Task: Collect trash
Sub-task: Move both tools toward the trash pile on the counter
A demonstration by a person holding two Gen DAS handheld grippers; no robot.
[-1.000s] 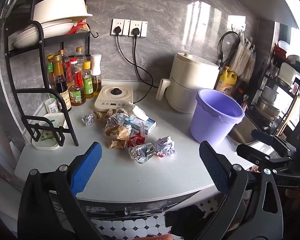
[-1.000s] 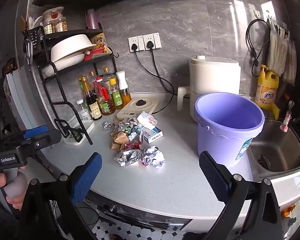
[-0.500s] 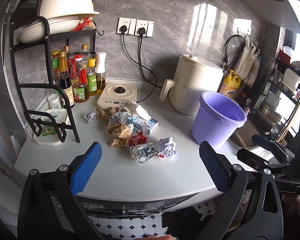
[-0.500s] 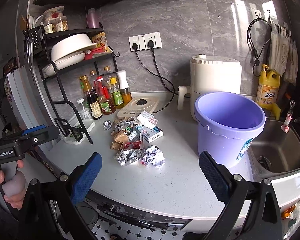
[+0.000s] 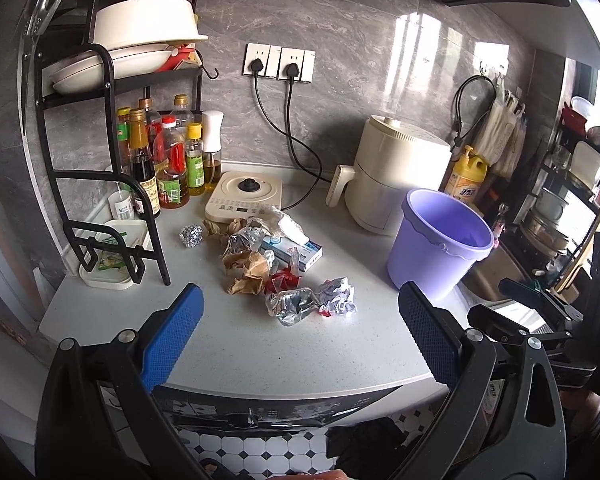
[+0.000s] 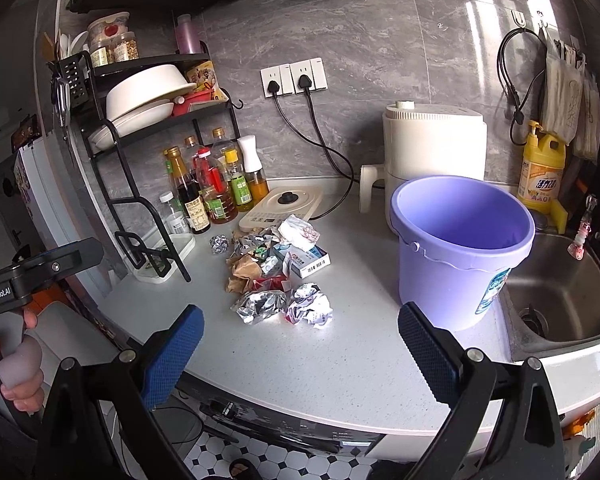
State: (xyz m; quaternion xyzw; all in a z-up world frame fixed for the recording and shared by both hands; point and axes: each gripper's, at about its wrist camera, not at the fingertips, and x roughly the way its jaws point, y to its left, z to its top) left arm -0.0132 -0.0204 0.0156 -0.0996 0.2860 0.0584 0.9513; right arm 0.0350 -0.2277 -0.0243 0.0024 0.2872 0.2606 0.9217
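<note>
Both grippers, left gripper [image 5: 300, 320] & right gripper [image 6: 300, 332], gape wide w/ nothing held, so go low onto the nearest foil wad [image 6: 262, 306], then purple bucket [image 6: 460, 240].

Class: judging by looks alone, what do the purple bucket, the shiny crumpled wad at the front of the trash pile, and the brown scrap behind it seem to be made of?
Purple bucket: probably plastic; smooth, evenly coloured, moulded rim.
Shiny wad: looks like metallic foil or foil-lined wrapper; silvery, sharply creased and reflective.
Brown scrap: likely paper; matte, softly crumpled.

Each black gripper [image 5: 300, 332] carries 2 blue textured pads [image 6: 172, 360], silver screws.
</note>
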